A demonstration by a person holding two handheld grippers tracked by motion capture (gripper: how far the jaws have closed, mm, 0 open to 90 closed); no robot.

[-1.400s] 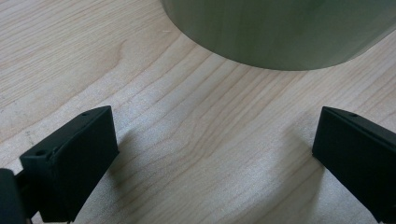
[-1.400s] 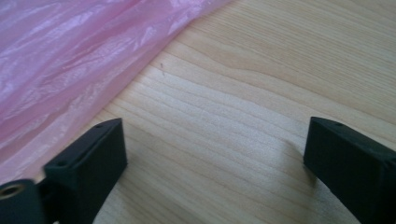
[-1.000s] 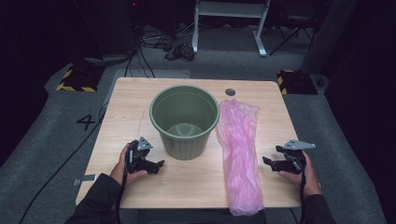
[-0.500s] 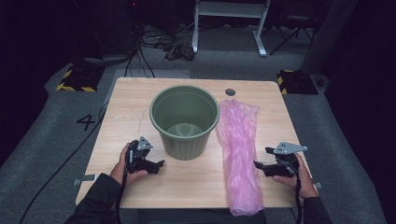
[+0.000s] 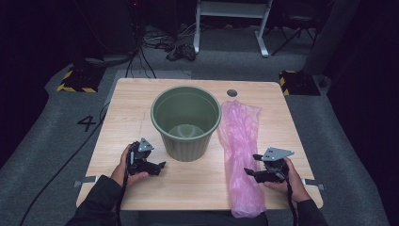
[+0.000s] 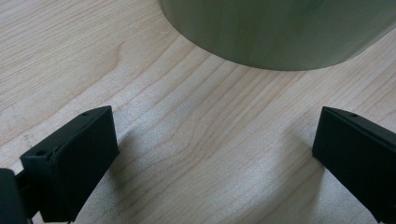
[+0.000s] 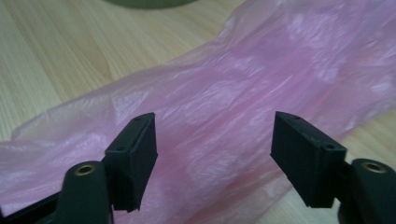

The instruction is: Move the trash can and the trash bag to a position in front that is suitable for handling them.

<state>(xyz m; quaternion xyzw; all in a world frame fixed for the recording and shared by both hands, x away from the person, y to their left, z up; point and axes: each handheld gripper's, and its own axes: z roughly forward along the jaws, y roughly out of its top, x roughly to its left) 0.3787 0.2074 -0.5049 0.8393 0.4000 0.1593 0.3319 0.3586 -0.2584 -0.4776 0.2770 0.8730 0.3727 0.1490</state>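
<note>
High: right gripper (image 5: pixel 251 165) shifted inward from table edge to pink plastic bag (image 5: pixel 241 141); left gripper (image 5: pixel 159 167) unmoved beside green bin (image 5: pixel 186 121) | Left: jaws wide, bin ahead | Right: jaws closing, apart, bag beneath, unpinched

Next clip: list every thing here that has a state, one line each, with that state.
Bin: upright on the table, open top, nothing inside.
Bag: lying flat and crumpled beside the bin, near end over the table's front edge.
Left claw: open, jaws wide, nothing between them.
Right claw: open, at the bag, jaws have just been closing, not yet gripping.
</note>
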